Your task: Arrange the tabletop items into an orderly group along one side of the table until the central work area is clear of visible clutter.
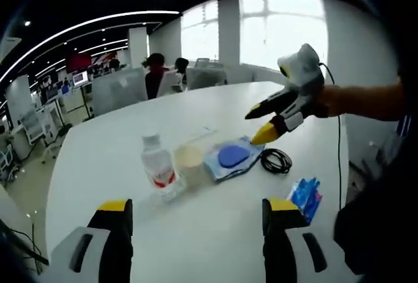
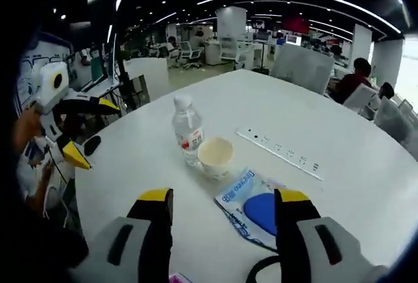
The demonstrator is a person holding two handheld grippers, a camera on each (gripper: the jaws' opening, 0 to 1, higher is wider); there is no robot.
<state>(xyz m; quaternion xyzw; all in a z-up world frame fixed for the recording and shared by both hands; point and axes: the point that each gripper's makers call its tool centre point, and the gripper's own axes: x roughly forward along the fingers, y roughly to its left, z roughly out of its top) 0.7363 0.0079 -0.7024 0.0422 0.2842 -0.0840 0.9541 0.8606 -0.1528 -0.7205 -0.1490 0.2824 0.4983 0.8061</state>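
Together near the counter's (image 2: 339, 126) middle sat a water bottle (image 2: 187, 128), paper cup (image 2: 215, 156) and blue packet (image 2: 251, 206), a black cable (image 1: 276, 160) beside them. Both left tool (image 1: 196, 214) and right tool (image 2: 222, 204) hung wide, gripping nothing.

white table (image 2: 339, 133), red-labelled clear bottle (image 2: 187, 128), cream cup (image 2: 215, 156), black cable (image 1: 276, 161)

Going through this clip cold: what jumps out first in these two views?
A tight cluster in the middle of the white table: a water bottle with a red label, a paper cup right beside it, and a blue packet next to that. A white power strip lies apart behind them, and a black cable coil sits beside the packet. The right claw hangs open above the table, empty.
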